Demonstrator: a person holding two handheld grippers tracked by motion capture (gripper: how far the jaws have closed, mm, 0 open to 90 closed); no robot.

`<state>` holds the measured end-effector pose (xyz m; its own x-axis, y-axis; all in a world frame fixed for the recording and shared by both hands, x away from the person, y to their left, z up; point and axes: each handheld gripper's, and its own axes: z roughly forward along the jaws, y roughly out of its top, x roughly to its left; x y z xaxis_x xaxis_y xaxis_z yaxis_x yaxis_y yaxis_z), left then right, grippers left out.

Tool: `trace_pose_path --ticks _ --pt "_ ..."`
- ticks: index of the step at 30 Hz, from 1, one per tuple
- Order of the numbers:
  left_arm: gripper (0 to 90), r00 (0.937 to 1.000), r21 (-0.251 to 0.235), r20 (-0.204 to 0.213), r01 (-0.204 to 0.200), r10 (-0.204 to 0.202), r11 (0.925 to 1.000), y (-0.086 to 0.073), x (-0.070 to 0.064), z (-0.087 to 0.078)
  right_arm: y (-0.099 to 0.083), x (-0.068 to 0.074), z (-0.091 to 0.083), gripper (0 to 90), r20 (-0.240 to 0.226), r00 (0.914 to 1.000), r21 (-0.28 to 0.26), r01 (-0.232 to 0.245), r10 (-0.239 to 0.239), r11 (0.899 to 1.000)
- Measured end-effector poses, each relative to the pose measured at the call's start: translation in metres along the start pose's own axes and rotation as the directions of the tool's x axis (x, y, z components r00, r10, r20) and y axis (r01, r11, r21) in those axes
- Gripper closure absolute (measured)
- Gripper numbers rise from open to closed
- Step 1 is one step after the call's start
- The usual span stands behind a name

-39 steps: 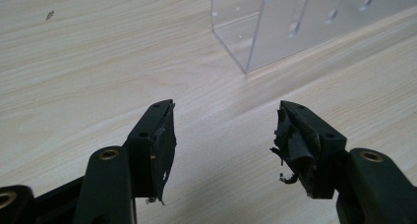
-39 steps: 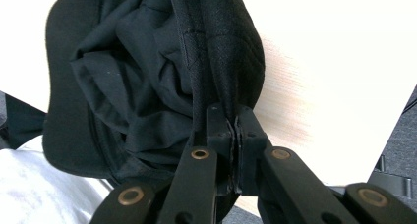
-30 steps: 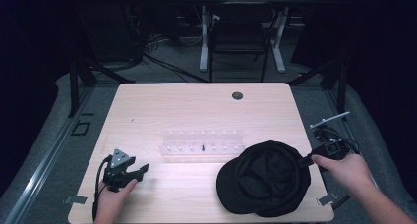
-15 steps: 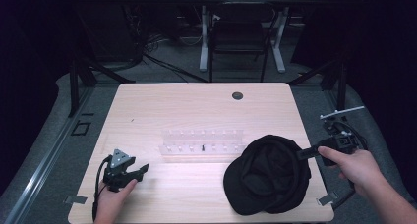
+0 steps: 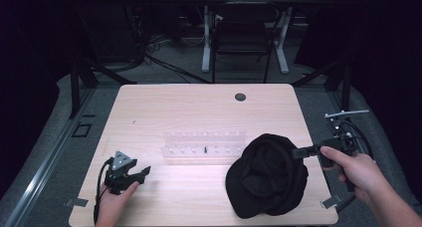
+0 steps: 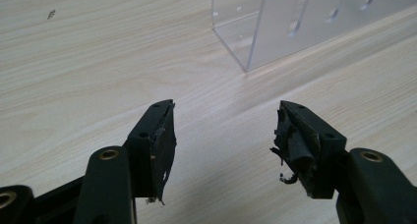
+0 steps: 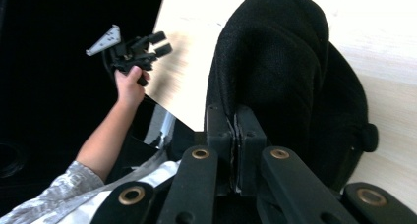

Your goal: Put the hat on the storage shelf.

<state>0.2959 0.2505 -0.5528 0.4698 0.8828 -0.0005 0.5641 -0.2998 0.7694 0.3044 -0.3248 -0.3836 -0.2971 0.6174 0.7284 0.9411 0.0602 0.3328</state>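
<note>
A black cap (image 5: 266, 174) lies at the front right of the wooden table (image 5: 164, 107). My right gripper (image 5: 298, 152) holds its right edge, jaws shut on the fabric. In the right gripper view the cap (image 7: 290, 71) bulges up just past the closed right gripper (image 7: 235, 118). My left gripper (image 5: 142, 173) rests low at the front left of the table, open and holding nothing. The left gripper view shows the left gripper (image 6: 223, 135) wide apart over bare wood, with worn pads (image 6: 164, 145).
A clear acrylic rack (image 5: 205, 146) with pegs stands mid-table between the grippers; its corner (image 6: 275, 27) is ahead of the left gripper. A round grommet hole (image 5: 240, 96) sits near the far edge. A chair and desk legs stand beyond the table.
The right gripper has pulled the cap to the right and slightly toward the table's edge. The left gripper has stayed still.
</note>
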Motion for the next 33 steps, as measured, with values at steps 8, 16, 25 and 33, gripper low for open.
trace_pose_path --ticks 8,16,25,33 --pt "40.0 1.0000 0.001 -0.003 0.005 -0.005 1.0000 0.000 0.001 0.000 0.000 0.002 0.001 88.2 -0.080 0.9965 -0.025 0.023 -0.024 0.999" --pt "40.0 1.0000 0.000 -0.002 0.002 -0.002 1.0000 0.000 0.000 0.000 0.006 0.014 -0.008 88.2 -0.125 0.9910 -0.083 0.039 -0.049 0.996" --pt "39.2 0.9999 -0.009 0.005 0.011 -0.011 0.9999 0.000 0.001 0.000 0.014 0.026 -0.030 88.2 -0.138 0.9860 -0.175 0.069 -0.094 0.982" --pt "36.9 1.0000 -0.016 0.004 0.006 -0.006 0.9999 0.000 0.000 0.001 0.023 0.034 -0.041 88.1 -0.176 0.9756 -0.250 0.085 -0.132 0.965"
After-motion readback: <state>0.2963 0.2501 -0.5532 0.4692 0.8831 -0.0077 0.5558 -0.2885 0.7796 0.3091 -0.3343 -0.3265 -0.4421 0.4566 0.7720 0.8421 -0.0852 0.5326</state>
